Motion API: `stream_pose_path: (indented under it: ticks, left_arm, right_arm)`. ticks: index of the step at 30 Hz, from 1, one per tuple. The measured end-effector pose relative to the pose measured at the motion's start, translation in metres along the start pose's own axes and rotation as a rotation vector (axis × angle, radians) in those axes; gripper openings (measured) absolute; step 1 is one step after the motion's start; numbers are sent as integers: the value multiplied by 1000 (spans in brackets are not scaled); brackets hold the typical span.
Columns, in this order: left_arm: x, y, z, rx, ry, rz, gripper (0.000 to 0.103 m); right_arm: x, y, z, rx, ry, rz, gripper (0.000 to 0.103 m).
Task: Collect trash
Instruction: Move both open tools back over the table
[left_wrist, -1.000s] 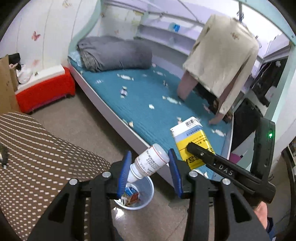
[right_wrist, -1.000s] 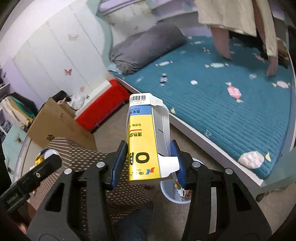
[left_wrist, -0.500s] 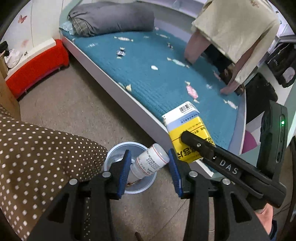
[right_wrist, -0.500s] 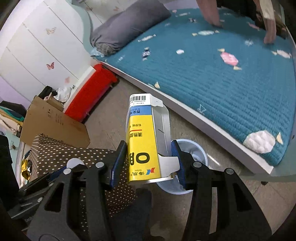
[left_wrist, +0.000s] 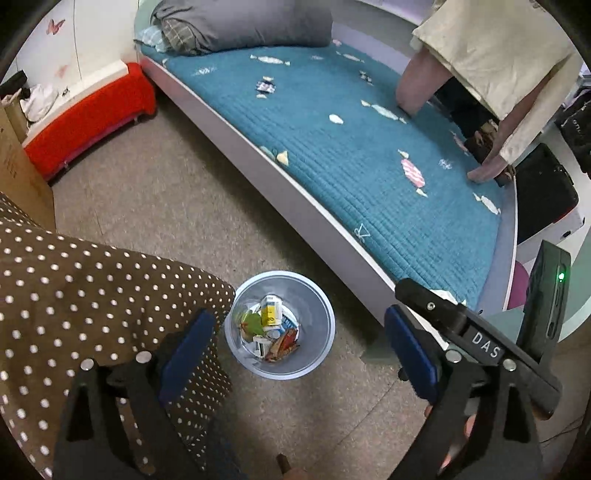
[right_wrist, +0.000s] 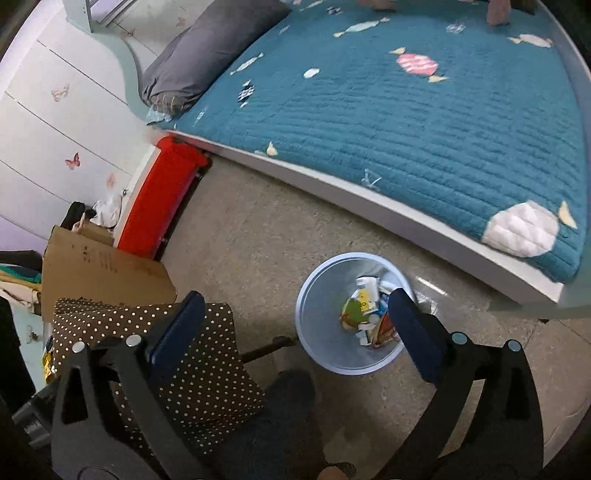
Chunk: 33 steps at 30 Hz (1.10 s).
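The round pale-blue plastic waste bin (left_wrist: 282, 325) stands on bare grey floor, its mouth open upward with wrappers low inside. At nine o'clock a brown white-dotted cushioned seat (left_wrist: 92, 280) crowds its rim. At two o'clock the white bed frame edge (left_wrist: 295, 192) under the teal quilt runs near. Open floor stretches toward eleven o'clock, up to the red fabric storage box (left_wrist: 88, 114).

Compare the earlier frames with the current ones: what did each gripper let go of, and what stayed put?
The left gripper released its white pill bottle; the right gripper released its yellow cardboard carton. Both now gape open above the pale blue plastic bin, where the carton lies among the trash. The bin and the teal quilted bed stayed put.
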<state>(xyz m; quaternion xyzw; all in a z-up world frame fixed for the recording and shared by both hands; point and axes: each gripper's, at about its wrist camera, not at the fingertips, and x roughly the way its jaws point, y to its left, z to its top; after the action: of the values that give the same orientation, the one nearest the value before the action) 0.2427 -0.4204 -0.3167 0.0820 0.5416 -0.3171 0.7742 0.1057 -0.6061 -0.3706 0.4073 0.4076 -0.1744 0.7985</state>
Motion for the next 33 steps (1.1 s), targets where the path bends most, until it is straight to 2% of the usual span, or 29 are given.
stream_pose_path:
  ticks: [7, 13, 22, 29, 33]
  left_arm:
    - [-33, -5, -9, 20, -57, -3, 93]
    - [-73, -6, -21, 37, -126, -2, 93]
    - [-155, 10, -40, 37, -273, 7, 93]
    - [-212, 37, -59, 26, -373, 35, 93]
    - [-240, 58, -71, 22, -422, 79, 93]
  right_arm:
    - [-30, 16, -6, -48, -41, -36, 97]
    - [-65, 40, -7, -83, -93, -20, 97]
    - [-123, 113, -17, -204, -193, 56, 97]
    - [-147, 174, -36, -306, -223, 115, 97]
    - [-157, 208, -50, -359, -228, 158, 97]
